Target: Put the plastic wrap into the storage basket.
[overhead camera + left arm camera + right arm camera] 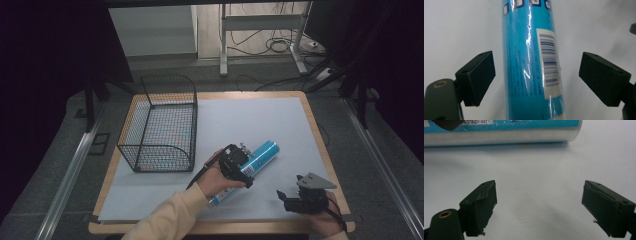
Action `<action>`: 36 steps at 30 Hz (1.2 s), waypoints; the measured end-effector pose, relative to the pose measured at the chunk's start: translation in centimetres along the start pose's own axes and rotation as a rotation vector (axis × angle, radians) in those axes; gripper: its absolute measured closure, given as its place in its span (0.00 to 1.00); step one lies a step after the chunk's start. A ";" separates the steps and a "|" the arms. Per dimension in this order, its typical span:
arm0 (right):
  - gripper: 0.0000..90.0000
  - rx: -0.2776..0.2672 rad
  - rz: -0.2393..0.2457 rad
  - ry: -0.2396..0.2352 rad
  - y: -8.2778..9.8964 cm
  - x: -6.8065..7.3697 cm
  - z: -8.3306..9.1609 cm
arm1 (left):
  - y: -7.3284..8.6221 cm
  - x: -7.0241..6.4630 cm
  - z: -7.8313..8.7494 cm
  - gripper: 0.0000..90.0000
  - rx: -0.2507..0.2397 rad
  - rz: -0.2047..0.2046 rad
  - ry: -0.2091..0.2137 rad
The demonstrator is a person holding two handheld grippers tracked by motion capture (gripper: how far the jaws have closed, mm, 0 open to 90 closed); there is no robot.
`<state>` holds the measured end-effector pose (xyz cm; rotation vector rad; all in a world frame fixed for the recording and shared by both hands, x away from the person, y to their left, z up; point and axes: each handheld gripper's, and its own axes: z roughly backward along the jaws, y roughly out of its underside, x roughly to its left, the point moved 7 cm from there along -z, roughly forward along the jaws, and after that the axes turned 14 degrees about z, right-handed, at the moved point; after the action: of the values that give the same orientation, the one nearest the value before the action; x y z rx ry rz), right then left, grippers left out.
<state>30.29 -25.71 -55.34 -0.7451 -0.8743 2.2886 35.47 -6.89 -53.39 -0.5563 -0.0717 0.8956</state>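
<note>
Blue tube (252,163) lies flat on tabletop (260,120), right of wire basket (160,125). Left claw (536,77) straddles tube, jaws apart, pads clear of it: grasp step, likely next squeeze shut, lift toward basket. Right claw (539,207) near tube, jaws apart, holds nothing. Basket wall looks like main obstacle.

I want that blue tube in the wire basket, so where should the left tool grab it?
Grip the blue tube across its round middle, coming from above, as the left tool is already placed: it lies flat on the white mat, jaws open either side with gaps.
</note>
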 end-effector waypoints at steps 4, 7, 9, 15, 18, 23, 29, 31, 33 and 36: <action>0.14 0.001 0.001 0.000 0.0 0.0 0.0 | -0.4 -0.1 -1.1 0.15 0.035 0.019 0.002; 0.14 0.002 0.001 0.002 0.1 -0.1 0.0 | -0.5 -0.2 -1.9 0.16 0.064 0.020 -0.012; 0.14 0.001 0.000 0.004 0.1 -0.1 0.0 | -0.5 -0.3 -2.2 0.17 0.082 0.024 -0.015; 0.14 -0.001 0.001 0.005 0.1 -0.1 0.0 | -0.5 -0.1 -3.0 0.21 0.115 0.031 -0.038; 0.14 -0.008 0.003 0.011 0.0 -0.2 0.1 | -0.4 0.2 -3.4 0.27 0.135 0.041 -0.045; 0.15 -0.009 0.004 0.020 0.0 -0.2 0.1 | -0.4 0.5 -3.8 0.34 0.164 0.062 -0.022; 0.15 -0.015 -0.004 0.022 0.0 -0.3 0.2 | -0.6 0.8 -3.8 0.35 0.205 0.073 0.005; 0.15 -0.016 -0.004 0.024 0.0 -0.4 0.2 | -0.7 0.9 -3.7 0.35 0.208 0.070 0.008; 0.15 -0.018 -0.006 0.025 0.0 -0.5 0.3 | -0.6 1.0 -3.7 0.35 0.213 0.064 0.005; 0.15 -0.017 -0.008 0.027 0.0 -0.5 0.3 | -0.6 1.2 -3.4 0.35 0.230 0.053 0.006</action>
<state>30.43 -26.18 -54.99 -0.7767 -0.8835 2.2616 37.64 -7.75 -56.17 -0.3480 0.0512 0.9396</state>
